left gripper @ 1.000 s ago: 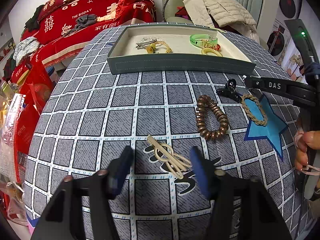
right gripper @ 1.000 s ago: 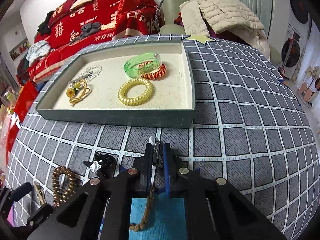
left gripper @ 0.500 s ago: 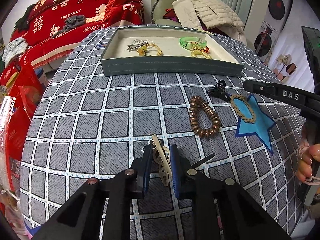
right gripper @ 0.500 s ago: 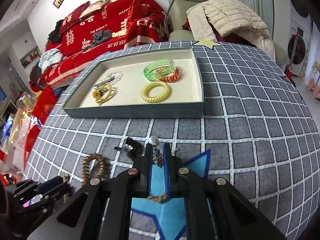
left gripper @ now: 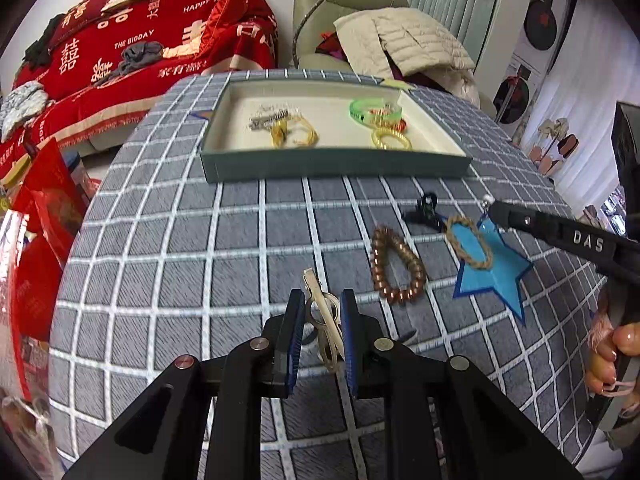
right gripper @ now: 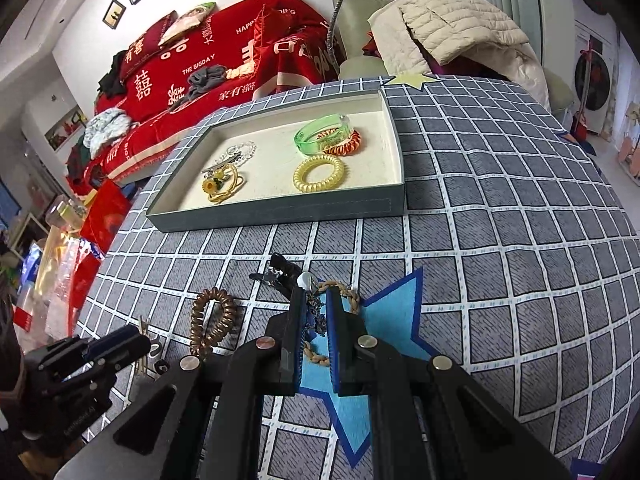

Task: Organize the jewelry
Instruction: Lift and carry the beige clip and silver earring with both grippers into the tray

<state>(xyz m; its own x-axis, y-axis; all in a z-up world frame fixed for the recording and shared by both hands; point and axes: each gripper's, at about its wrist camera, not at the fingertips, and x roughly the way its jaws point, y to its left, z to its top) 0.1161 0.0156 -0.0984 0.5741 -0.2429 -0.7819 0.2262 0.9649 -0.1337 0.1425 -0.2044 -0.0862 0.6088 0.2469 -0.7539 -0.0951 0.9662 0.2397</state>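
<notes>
My left gripper (left gripper: 320, 304) is shut on a beige hair clip (left gripper: 325, 320) and holds it above the checked tablecloth. My right gripper (right gripper: 316, 304) is shut on a small dark beaded ornament (right gripper: 314, 314) with a white bead at its tip, above a blue star mat (right gripper: 384, 332). A grey tray (right gripper: 280, 210) at the back holds a green bangle (right gripper: 322, 132), an orange coil (right gripper: 346, 144), a yellow coil (right gripper: 319, 173), a yellow flower tie (right gripper: 220, 186) and a silver clip (right gripper: 228, 158). The tray also shows in the left wrist view (left gripper: 332, 166).
On the cloth lie a brown coil hair tie (left gripper: 396, 266), a braided rope ring (left gripper: 468, 246) on the star mat (left gripper: 496, 276) and a black claw clip (left gripper: 424, 212). A red sofa (right gripper: 224, 60) and an armchair with a jacket (right gripper: 448, 28) stand behind the table.
My left gripper closed on the beige hair clip and lifted it. My right gripper, still shut on the ornament, rose and drew back from the tray.
</notes>
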